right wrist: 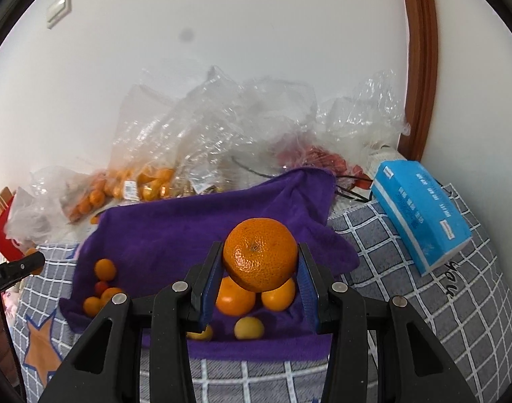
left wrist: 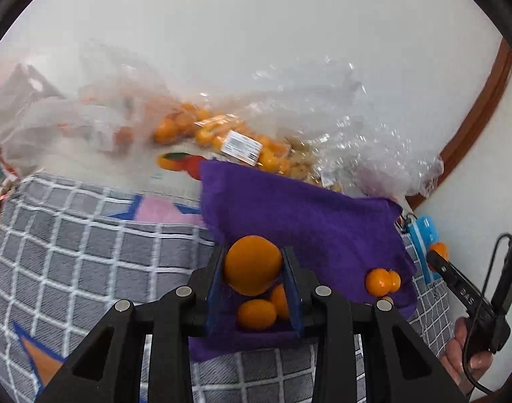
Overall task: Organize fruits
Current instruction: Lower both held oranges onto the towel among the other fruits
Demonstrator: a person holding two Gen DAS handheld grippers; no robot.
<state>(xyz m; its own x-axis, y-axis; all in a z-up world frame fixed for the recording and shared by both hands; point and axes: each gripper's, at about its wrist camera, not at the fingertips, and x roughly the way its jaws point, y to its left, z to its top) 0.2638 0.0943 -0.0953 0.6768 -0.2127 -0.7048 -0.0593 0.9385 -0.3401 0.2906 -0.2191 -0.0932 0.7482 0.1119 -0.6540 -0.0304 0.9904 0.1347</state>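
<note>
A small smooth orange fruit is clamped between the blue pads of the left gripper, both pads being pressed against its sides, and it is held above the purple towel. Two further small orange fruits are seen lying on the towel directly beneath the jaws, and another pair is noted touching one another nearer the towel's right edge. In the right wrist view, a larger mandarin with dimpled skin is gripped between the blue pads of the right gripper, likewise raised over the towel. Beneath it, two orange fruits are recorded side by side, with two yellowish fruits lying nearer the camera, one partly hidden by the left finger. A cluster of small fruits is observed at the towel's left side. The towel is spread over a grey checked cloth. Behind it, crumpled clear plastic bags are piled against the wall, some containing orange fruit. A blue tissue pack is found resting on the checked cloth to the right of the towel.
</note>
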